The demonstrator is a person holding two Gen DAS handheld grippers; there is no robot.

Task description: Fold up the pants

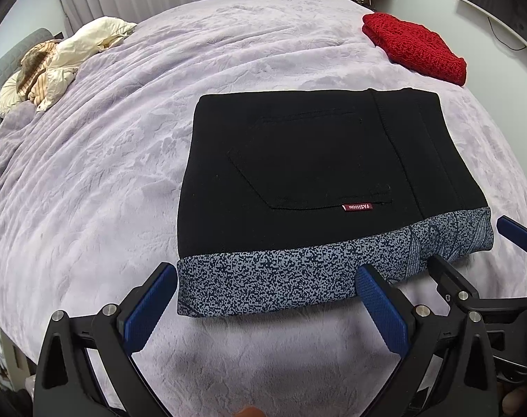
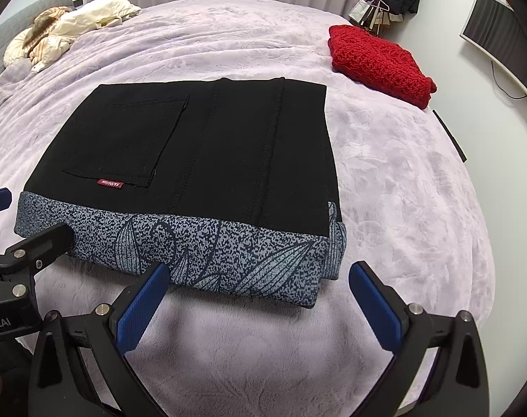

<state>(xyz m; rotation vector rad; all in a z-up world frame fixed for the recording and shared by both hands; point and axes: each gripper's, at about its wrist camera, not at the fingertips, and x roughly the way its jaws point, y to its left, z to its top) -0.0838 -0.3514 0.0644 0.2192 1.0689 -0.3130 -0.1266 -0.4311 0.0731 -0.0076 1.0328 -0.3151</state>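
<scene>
The black pants (image 1: 308, 173) lie folded in a compact rectangle on the lilac bed cover (image 1: 107, 173), back pocket with a red label up, speckled blue-grey waistband along the near edge. They also show in the right wrist view (image 2: 200, 153). My left gripper (image 1: 266, 288) is open and empty, just in front of the waistband's left part. My right gripper (image 2: 260, 285) is open and empty, just in front of the waistband's right end. Each gripper shows at the edge of the other's view, the right one (image 1: 471, 250) and the left one (image 2: 30, 215).
A folded red knit garment (image 1: 416, 47) lies at the far right of the bed, also in the right wrist view (image 2: 378, 62). A cream jacket and pillows (image 1: 65, 59) lie at the far left. A monitor (image 2: 499, 41) and hangers stand beyond the right edge.
</scene>
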